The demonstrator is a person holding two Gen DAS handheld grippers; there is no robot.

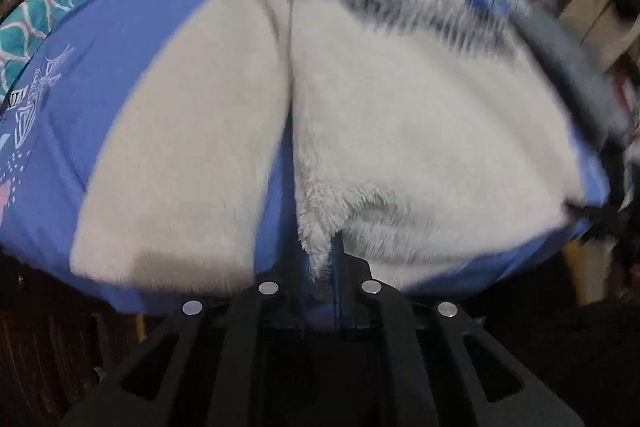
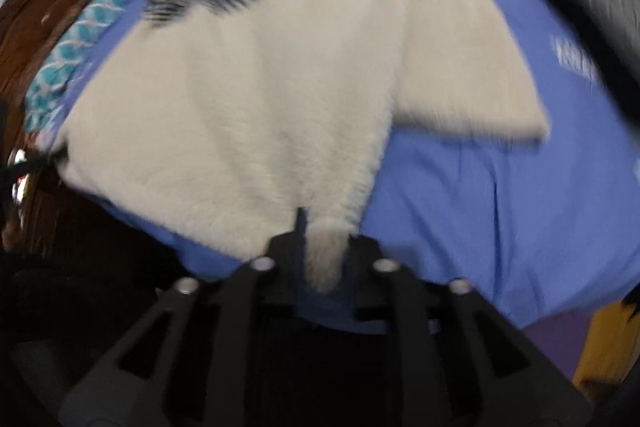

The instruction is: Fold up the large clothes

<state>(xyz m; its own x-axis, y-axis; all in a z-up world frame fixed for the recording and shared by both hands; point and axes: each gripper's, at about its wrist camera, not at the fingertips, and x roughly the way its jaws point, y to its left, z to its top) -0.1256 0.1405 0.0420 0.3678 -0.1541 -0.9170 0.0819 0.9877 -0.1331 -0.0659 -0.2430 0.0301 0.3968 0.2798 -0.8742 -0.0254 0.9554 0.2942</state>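
Bed covered with a blue printed sheet (image 2: 480, 195); dim, cluttered room behind it, with a teal scale-pattern cloth (image 1: 28, 39) at the left edge of the frame and dark wooden furniture beyond, boxes or shelving blurred at the upper right of the left wrist view. The white fleece garment (image 1: 400, 115) lies spread on the sheet, filling the centre of both views, a dark striped band along its far edge. Left gripper (image 1: 320, 267): jaws drawn nearly together on a fluffy edge of the garment at lower centre. Right gripper (image 2: 324, 251): jaws close-set, pinching a tapered corner of the same fleece. A sleeve-like flap (image 2: 472, 67) lies out to the right, flat on the sheet. Judgement: fold is early or mid-way; the garment looks partly doubled along a central crease, sleeves not yet tucked, final fold remaining. Motion blur limits detail.
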